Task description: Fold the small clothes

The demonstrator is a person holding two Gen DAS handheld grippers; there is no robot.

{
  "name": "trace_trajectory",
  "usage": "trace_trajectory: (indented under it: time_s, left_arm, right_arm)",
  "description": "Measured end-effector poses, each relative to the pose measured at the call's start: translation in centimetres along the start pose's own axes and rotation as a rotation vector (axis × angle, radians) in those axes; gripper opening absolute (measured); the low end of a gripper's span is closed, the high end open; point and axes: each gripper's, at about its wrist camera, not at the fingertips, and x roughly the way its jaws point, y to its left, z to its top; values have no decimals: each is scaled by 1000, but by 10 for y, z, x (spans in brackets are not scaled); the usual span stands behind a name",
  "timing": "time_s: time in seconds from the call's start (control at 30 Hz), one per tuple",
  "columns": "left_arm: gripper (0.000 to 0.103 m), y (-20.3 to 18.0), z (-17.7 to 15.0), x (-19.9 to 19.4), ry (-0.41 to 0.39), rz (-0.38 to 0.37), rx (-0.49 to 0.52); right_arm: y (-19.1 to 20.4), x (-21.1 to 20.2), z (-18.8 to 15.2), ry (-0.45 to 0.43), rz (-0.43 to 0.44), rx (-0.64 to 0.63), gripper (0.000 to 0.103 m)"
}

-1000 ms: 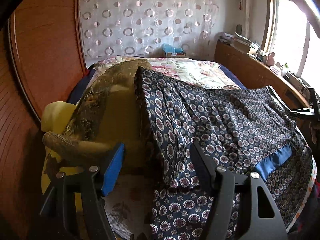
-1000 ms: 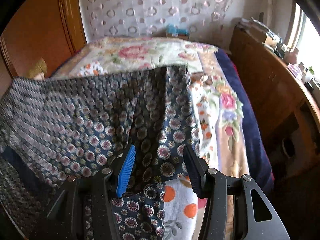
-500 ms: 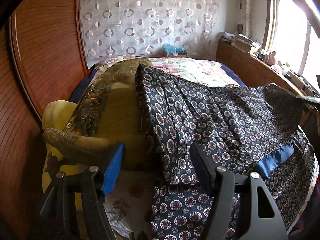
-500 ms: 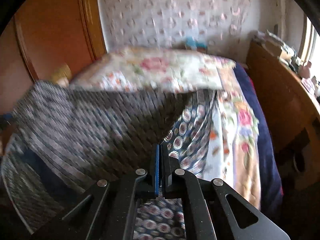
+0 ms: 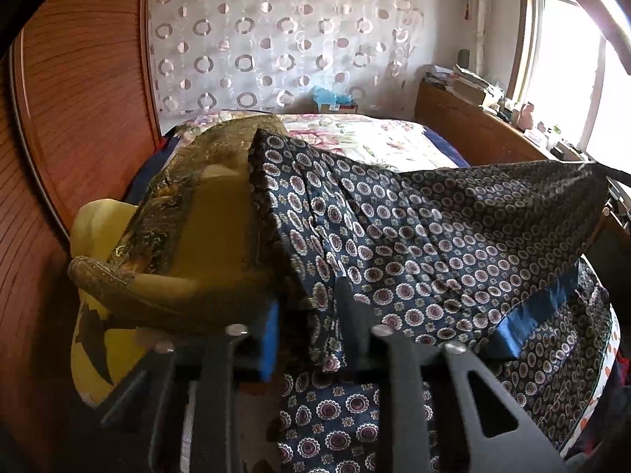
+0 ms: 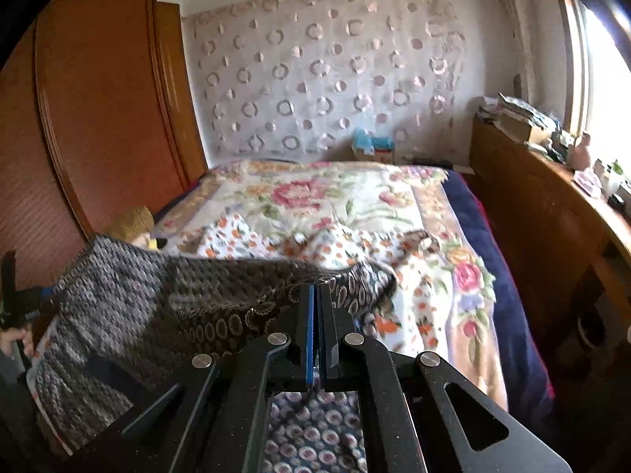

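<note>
A navy garment [image 5: 426, 244] with a round medallion print and a blue satin band [image 5: 540, 315] is stretched over the bed. My left gripper [image 5: 307, 315] has its jaws partly closed around a hanging corner of the cloth; a gap remains between them. My right gripper [image 6: 315, 315] is shut on the garment's other edge [image 6: 205, 299] and holds it lifted above the bed. The right gripper also shows far right in the left wrist view [image 5: 615, 175].
An olive-gold patterned cloth [image 5: 189, 228] lies over a yellow pillow [image 5: 98, 224] at the left. A floral bedspread [image 6: 339, 205] covers the bed. A wooden wardrobe [image 6: 102, 110] stands left, a wooden cabinet [image 6: 544, 228] with clutter right, under a window.
My right gripper closed on the garment's edge and lifted it up. My left gripper's jaws have narrowed around the other corner. The cloth is now pulled taut between them.
</note>
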Motion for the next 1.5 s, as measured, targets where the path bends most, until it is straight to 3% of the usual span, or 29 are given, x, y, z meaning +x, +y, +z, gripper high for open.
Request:
trace_trajectory:
  time_s: [0.17,0.23,0.3,0.63,0.93,1.13,1.23,1.5]
  left_arm:
    - [14,1,-4,5,26,14,4]
    - [4,2,-6,5,31,13,4]
    - [3,3,-10,1,29,-6,-2]
    - [2,-6,-39,-50,-29,-88,-21]
    - [2,0,-72,-71,-14,-81,-53]
    - [2,3,-80,-83,-31,-77,-71]
    - [2,5,-90,-85,-24,-81,-80]
    - [2,10,-115,-84,18,-70,-92]
  right_arm:
    - [6,11,-2,49,-10,7,1]
    - [2,12,-5,67,-10,14,1]
    - [0,19,-10,87,-13,18,1]
    - [-15,14,-23,117,-18,63,1]
    - [-10,2,-29,89,24,86,1]
    - [-5,-24,-24,18,99,125,1]
    - [0,-39,-32,9,35,85,1]
    - [-12,-45,-56,95,6,79,1]
